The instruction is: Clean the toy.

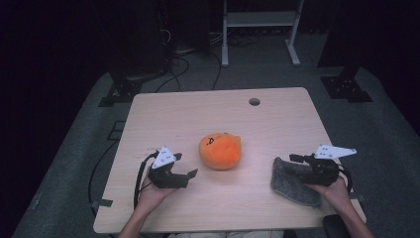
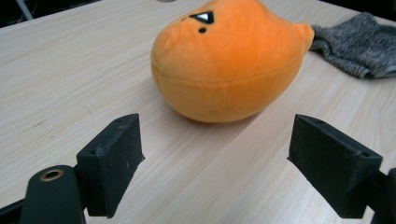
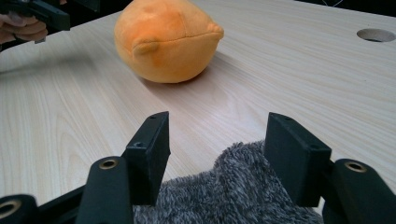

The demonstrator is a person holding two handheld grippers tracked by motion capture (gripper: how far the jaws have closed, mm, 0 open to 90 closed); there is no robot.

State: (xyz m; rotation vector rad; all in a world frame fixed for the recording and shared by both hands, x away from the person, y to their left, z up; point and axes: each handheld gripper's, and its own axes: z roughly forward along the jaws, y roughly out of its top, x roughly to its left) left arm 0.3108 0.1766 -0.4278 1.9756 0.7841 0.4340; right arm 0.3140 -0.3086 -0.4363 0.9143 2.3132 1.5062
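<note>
We are aiming left gripper (image 2: 217, 154) at orange plush toy (image 1: 220, 150) mid-counter (image 1: 198, 114): fingers wide open, empty. Right gripper (image 3: 217, 149) fingers open, straddling grey fuzzy cloth (image 3: 233, 191). Judging plush light, squashy; grasping across belly.

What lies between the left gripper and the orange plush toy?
Only bare wooden table: the left gripper view shows the left gripper with open jaws short of the orange plush toy.

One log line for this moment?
left gripper: open, facing orange plush toy | right gripper: open over grey fuzzy cloth | wooden table
</note>
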